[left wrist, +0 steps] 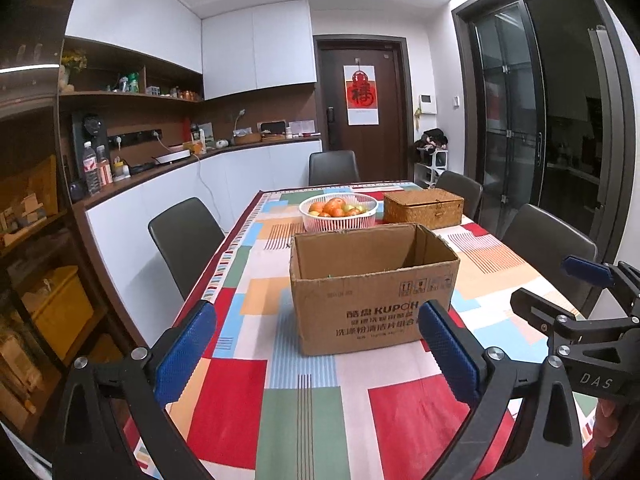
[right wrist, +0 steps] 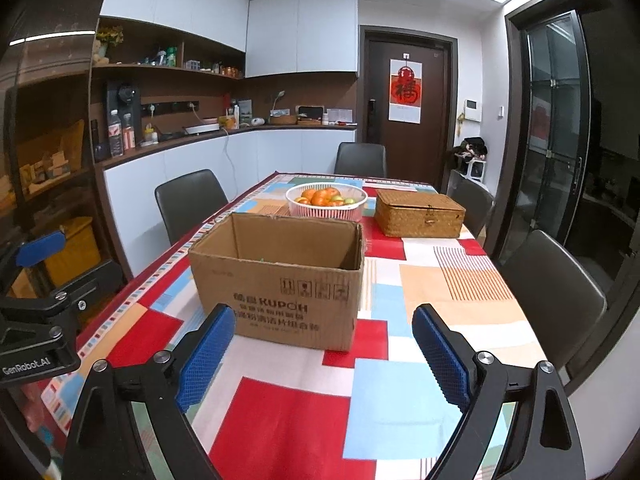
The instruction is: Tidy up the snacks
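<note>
Room: dining room, with a worktop [left wrist: 304, 392] under a patchwork cloth of red, blue, green and peach, and grey chairs round it.
Landmark: open brown cardboard box with printed lettering [left wrist: 372, 280], flaps up, its inside mostly hidden; no snacks can be made out.
Left of box: left gripper [left wrist: 320, 354], fingers [left wrist: 184, 352] spread wide, nothing between them, hovering short of the box front.
Box axis: long side runs across both views, its printed face towards the fingers.
Behind box: white slatted plastic basket of oranges and apples [left wrist: 339, 209], then a closed woven wicker box [left wrist: 423, 207] to its right.
Right of box: right gripper [right wrist: 322, 356], fingers apart and empty, about equally near by my judgement.
</note>
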The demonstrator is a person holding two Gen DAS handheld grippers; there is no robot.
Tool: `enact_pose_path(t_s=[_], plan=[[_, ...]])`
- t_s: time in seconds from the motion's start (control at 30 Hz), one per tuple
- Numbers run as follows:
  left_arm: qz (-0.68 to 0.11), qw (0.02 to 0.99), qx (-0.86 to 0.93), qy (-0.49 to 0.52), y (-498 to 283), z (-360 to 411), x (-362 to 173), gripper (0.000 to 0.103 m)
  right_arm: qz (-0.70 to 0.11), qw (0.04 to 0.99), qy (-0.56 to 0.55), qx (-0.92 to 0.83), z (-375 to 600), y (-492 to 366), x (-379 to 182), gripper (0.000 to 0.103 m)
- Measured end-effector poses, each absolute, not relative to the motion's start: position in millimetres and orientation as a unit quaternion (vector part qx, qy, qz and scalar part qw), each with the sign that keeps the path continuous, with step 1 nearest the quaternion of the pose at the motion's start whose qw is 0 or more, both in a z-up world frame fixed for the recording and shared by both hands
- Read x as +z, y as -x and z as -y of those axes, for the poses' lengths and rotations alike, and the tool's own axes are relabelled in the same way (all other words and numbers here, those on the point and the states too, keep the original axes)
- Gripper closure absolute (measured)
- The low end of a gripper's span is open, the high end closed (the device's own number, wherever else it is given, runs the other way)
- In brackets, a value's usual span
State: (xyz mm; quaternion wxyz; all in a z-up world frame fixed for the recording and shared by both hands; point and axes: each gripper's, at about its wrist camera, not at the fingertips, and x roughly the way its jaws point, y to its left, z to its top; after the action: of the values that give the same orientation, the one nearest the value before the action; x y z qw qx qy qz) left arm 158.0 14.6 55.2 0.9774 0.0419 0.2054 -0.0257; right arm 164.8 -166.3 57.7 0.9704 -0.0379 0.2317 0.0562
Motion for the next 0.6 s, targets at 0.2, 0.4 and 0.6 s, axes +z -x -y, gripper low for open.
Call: enact_pose_path(t_s=[0.2,0.4,0.6], plan=[[-0.205,0.978,-0.016,-0.045,-141,-13,50,0.0,-0.225,0.972,0.036,0.055,169,-148,55,0.012],[-0.205,0.978,-0.016,-0.044,-132,-12,47,0.0,-0.227,0.972,0.029,0.059,172,-138,52,0.012],[-0.203,0.978,-0.016,-0.043,-126,-11,46,0.0,-0.227,0.972,0.027,0.062,173,-134,50,0.012]])
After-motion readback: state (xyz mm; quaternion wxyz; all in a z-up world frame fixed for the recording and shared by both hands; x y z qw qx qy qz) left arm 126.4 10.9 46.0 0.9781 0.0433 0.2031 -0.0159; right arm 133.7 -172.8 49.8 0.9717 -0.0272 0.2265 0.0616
